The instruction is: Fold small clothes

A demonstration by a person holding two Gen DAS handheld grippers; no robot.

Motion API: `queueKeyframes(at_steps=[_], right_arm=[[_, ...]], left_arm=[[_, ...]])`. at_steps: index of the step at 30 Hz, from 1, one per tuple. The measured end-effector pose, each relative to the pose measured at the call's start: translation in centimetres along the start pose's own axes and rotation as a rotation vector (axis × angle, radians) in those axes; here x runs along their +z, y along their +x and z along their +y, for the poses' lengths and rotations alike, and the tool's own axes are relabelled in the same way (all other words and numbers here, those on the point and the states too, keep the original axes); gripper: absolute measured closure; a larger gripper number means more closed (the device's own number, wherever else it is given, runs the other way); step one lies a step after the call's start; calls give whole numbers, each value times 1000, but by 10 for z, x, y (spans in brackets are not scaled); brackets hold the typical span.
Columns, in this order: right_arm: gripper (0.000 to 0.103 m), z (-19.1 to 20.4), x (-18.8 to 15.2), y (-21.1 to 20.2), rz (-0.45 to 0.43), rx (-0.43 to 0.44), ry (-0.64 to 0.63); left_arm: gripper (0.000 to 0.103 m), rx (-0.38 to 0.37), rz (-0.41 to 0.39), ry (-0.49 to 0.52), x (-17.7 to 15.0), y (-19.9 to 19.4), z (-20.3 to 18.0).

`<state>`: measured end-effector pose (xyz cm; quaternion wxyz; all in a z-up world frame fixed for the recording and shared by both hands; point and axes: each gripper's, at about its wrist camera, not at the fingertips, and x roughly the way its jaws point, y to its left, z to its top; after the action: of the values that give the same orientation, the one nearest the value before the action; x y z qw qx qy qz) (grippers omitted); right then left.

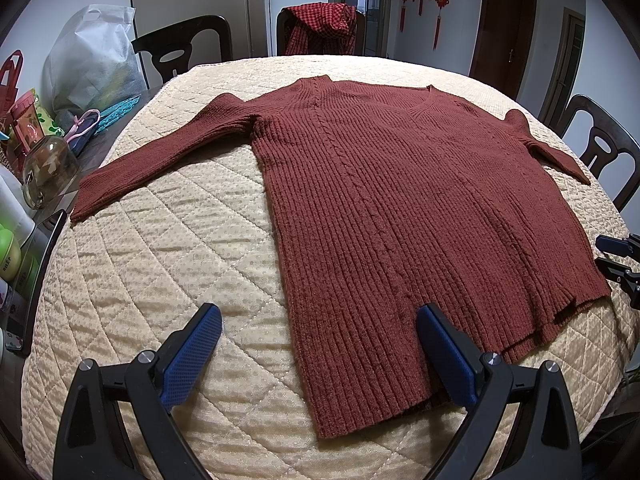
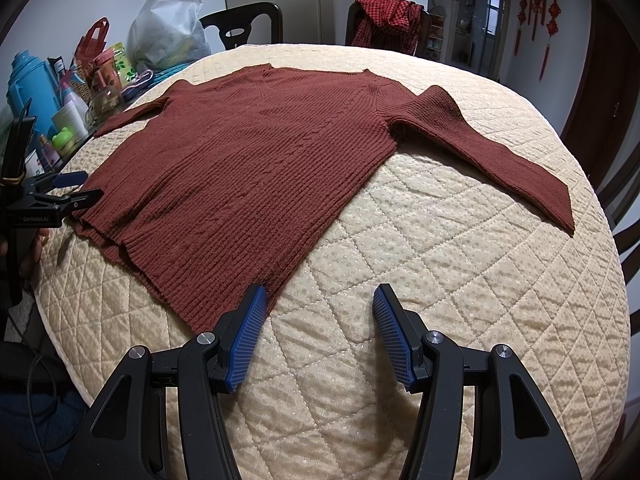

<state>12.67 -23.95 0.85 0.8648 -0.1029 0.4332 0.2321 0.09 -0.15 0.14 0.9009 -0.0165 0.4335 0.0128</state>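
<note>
Left edge of the tabletop carried clutter: a white plastic bag (image 1: 92, 52), a clear glass jar (image 1: 48, 170) and small bottles, well apart from the work. Cream quilted cover (image 1: 168, 248) spread over the table. On it lay the rust-red ribbed knit sweater (image 1: 400, 200), flat and unfolded, neckline toward the far edge, hem toward the near edge, one sleeve (image 1: 160, 156) angled out toward the left edge, the other sleeve (image 2: 500, 160) toward the right edge. Left gripper (image 1: 318, 346) hovered at the near edge with fingers spread wide, straddling the hem's left corner; whether the right-hand pad touched the knit could not be told. Right gripper (image 2: 318, 332) likewise spread wide, gripping nothing, its left-hand pad at the hem's right corner, the other over bare quilt. Folding judged not yet begun. Risks: the thick knit may be pinched through one layer only, so the back stays behind and the fold bunches; a low pinch could catch the quilted cover with it; the left sleeve, dragged, could sweep toward the jar.
</note>
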Motion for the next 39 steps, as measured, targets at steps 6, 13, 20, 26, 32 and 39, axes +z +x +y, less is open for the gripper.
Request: queueKeyframes(at_steps=[6,13,20,26,32,39], right_arm=[[47,0,0,0,0,0,1],[47,0,0,-1,0,0,1],[47,0,0,-1,1,-1,1],[47,0,0,0,1,-3,1],[47,1,-1,-2,1,-2,-1],[47,-1,-1,2,4,-2,-2]], left_arm=[[3,0,0,0,0,0,0],[3,0,0,0,0,0,0],[3,0,0,1,0,0,0],[3,0,0,0,0,0,0],[2,1,1,0,0,0,0],[2,2,3,-1,0,1,1]])
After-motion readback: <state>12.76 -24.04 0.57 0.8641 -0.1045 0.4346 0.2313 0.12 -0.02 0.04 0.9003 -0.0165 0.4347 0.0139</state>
